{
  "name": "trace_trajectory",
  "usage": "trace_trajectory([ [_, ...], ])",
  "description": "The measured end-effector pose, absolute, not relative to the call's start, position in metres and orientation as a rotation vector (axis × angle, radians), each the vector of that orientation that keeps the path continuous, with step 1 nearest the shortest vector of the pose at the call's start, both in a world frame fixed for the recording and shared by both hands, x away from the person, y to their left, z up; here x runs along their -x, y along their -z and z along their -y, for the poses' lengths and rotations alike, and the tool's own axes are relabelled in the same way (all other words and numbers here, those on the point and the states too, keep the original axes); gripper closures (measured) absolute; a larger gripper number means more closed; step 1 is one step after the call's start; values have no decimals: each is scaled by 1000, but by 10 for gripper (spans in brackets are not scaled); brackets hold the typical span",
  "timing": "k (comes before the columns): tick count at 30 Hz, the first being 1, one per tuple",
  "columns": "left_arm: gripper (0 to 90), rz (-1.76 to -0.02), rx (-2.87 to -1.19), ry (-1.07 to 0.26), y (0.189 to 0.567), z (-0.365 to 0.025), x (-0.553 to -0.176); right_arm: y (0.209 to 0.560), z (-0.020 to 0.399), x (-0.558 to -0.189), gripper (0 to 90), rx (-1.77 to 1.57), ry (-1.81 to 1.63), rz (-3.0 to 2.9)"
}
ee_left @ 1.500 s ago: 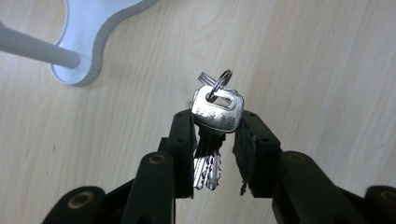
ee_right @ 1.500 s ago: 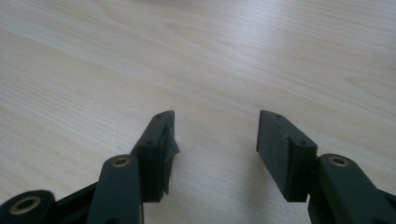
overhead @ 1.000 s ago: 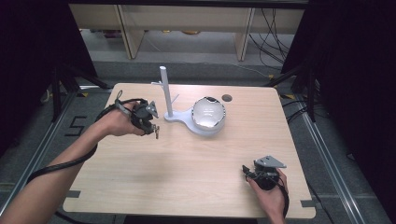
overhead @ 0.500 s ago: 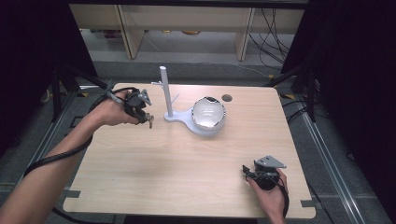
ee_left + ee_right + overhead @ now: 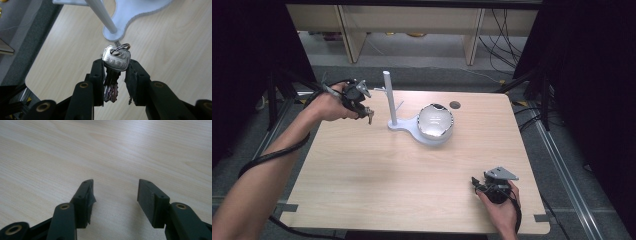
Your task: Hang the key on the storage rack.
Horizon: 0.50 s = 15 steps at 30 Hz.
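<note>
Item one: bunch of silver metal keys on a split ring (image 5: 115, 62). You hold it in your left gripper (image 5: 115, 82), jaws narrowed onto the keys just below the stamped head, ring uppermost, blades hanging down between the pads. In the high view the keys (image 5: 369, 116) hang above the far left part of the table, just left of the stand. Handling, as a judgement: light, rigid, smooth metal, likely to pivot or slip in the pads; the loose keys will swing on the ring. Best hold is the flat head, leaving the ring free.

Item two: white plastic stand with upright post (image 5: 389, 97) and flat curved base, far centre of the table; a small side peg branches off the post, a likely hanger for the ring.

Item three: shiny rounded silver bowl (image 5: 435, 121), seated on the base's right end, touching it.

Item four: your right gripper (image 5: 115, 201), jaws wide apart and holding nothing, resting low at the near right of the pale wooden table (image 5: 377, 180).
</note>
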<state>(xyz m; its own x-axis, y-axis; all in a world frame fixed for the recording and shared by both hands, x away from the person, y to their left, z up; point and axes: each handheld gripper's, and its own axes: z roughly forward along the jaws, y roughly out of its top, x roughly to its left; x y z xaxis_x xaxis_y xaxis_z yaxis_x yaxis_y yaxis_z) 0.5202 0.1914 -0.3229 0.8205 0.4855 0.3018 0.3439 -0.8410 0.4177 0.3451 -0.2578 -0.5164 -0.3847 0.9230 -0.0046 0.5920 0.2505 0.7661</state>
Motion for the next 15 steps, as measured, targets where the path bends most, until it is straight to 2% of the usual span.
trace_trajectory([
  [15, 683, -649, -2622, -649, 301, -189, -542, 516, 258, -345, 480, -1365, -956, -2062],
])
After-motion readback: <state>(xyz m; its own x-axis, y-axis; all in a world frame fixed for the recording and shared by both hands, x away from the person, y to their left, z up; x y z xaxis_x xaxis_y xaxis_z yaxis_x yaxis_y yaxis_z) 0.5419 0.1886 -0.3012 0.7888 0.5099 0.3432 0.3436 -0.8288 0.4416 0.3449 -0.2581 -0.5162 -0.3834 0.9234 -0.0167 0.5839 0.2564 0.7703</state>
